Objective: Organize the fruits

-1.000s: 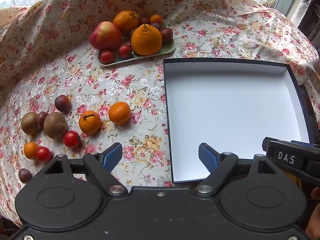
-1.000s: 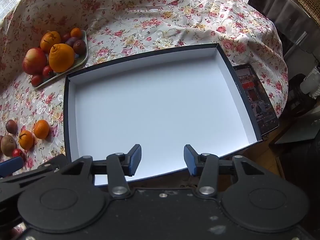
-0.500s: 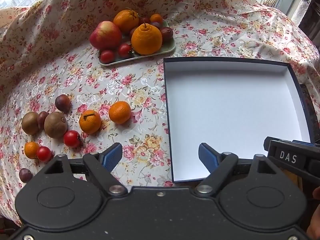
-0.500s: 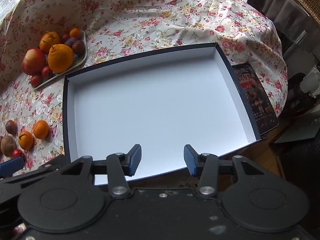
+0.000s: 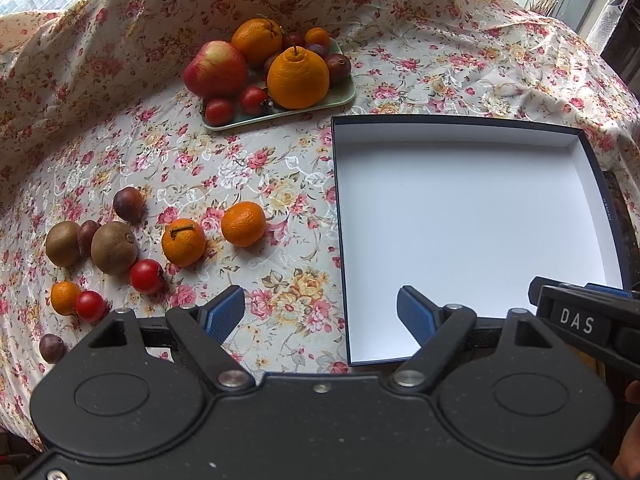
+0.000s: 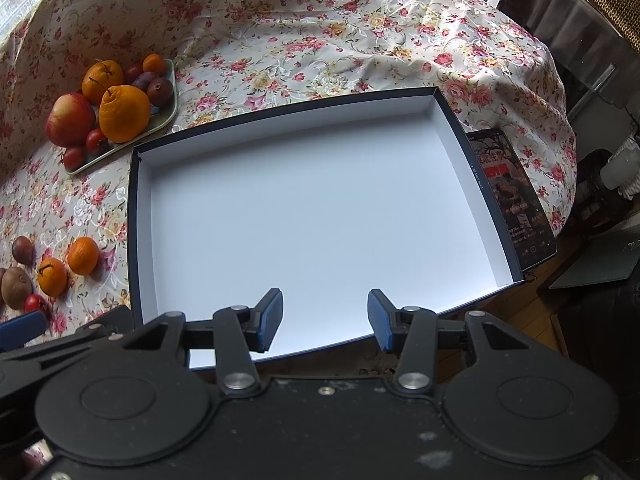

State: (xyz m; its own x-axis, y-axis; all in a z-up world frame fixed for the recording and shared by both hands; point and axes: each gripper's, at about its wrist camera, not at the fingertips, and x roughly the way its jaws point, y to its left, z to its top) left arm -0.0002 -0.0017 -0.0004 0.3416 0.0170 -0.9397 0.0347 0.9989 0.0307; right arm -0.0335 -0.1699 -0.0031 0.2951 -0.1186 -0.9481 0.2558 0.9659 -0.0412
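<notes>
**Both grippers spread wide over the near table edge, fruit untouched**

Here the floral tablecloth (image 5: pixel 280 184) covers the whole table and rises in folds at the far side, with bright window light behind it. The widest open stretch is the white floor of the shallow dark-rimmed box (image 6: pixel 478 176), which holds nothing; its near edge reaches the table's front edge. A tablet (image 6: pixel 516 200) lies just beside the box's right wall, its screen lit.

Beyond the box's far-left corner sits a pale green tray (image 5: pixel 340 100), crowded: a large knobbed orange (image 5: pixel 298 78), a red-yellow apple (image 5: pixel 215 69), a second orange (image 5: pixel 256 40), 2 cherry tomatoes at the front, plums and a small mandarin at the back. A strip of bare cloth separates tray from box.

Left of the box, loose fruit lies on the cloth. 2 mandarins (image 5: pixel 243 224) sit nearest the box, well apart from its wall. Further left are 2 kiwis (image 5: pixel 114 247) with a plum wedged between them, another plum (image 5: pixel 128 205) behind, a cherry tomato (image 5: pixel 147 277) touching the larger kiwi, then a small mandarin with a tomato against it, and 1 plum (image 5: pixel 51 347) alone near the front edge.

The left gripper (image 5: pixel 320 314) hangs released, fingers spread above cloth and box corner, grasping nothing. The right gripper (image 6: pixel 325 316) is likewise released, over the box's near rim.
</notes>
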